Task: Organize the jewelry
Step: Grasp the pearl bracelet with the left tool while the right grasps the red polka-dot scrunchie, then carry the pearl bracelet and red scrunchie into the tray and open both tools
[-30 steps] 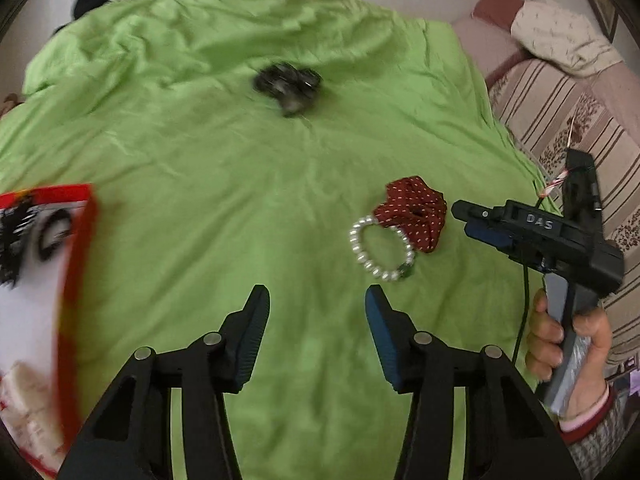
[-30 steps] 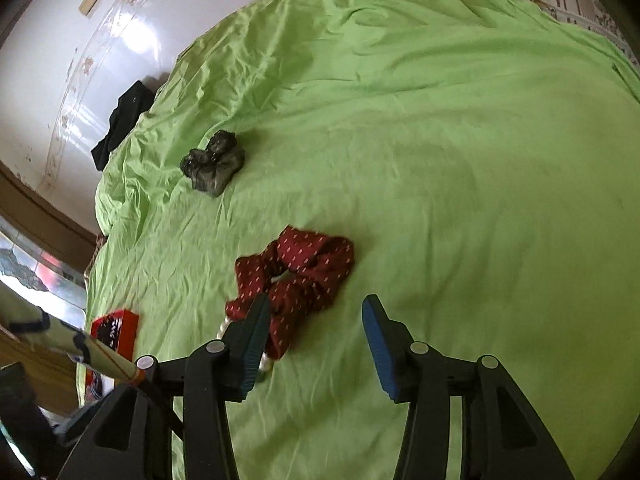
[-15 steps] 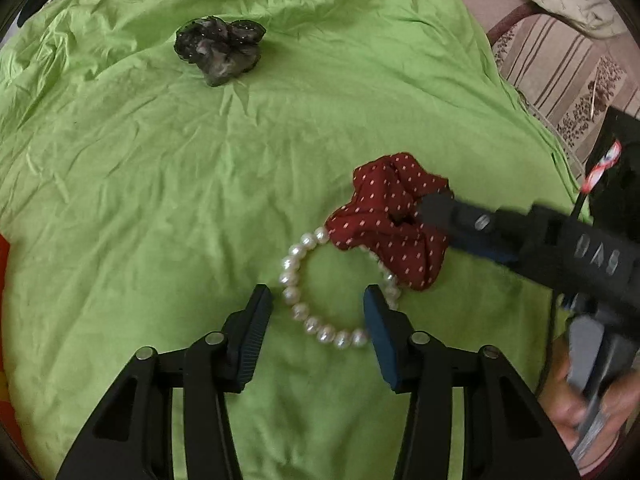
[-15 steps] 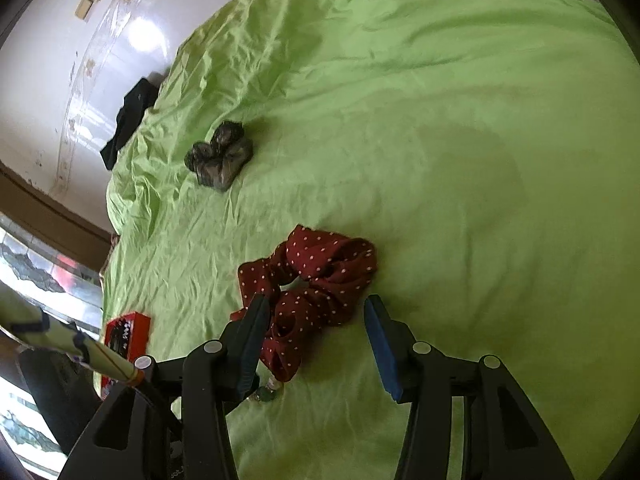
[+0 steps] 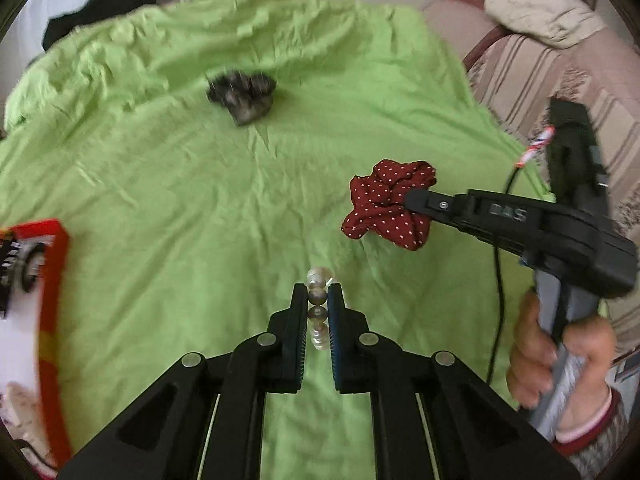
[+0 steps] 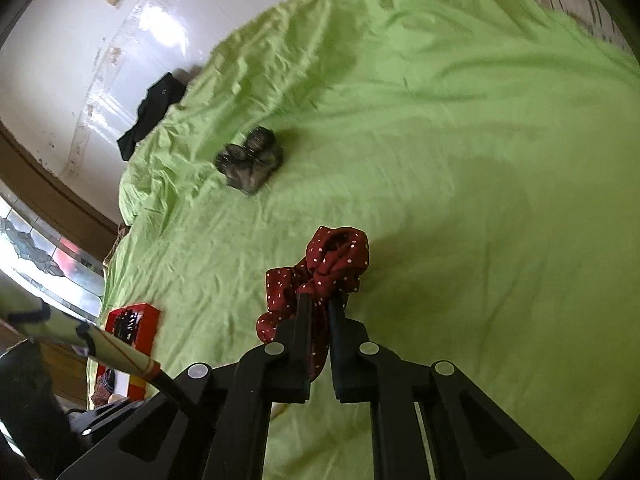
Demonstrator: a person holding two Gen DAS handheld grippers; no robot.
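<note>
A pearl bracelet [image 5: 319,276] is caught edge-on between the pads of my left gripper [image 5: 318,294], whose jaws are closing on it. Several beads show in the narrow gap. A dark red scrunchie with white dots [image 5: 384,208] is bunched in my right gripper [image 6: 320,300], which is shut on its cloth [image 6: 336,256] just above the green sheet [image 6: 460,160]. In the left wrist view the right gripper [image 5: 412,200] reaches in from the right, with a hand [image 5: 560,360] on its handle. A dark grey scrunchie [image 5: 242,96] lies further back on the sheet.
A red-rimmed box [image 5: 52,280] with small dark items in it sits at the sheet's left edge. A black garment [image 5: 100,4] lies at the far corner by the white wall. A striped sofa [image 5: 520,68] with a cushion borders the right side.
Both grippers closed: the left on the pearl bracelet, the right on the red scrunchie. Both items have come up off the sheet and apart from each other, and the view has pulled back.
</note>
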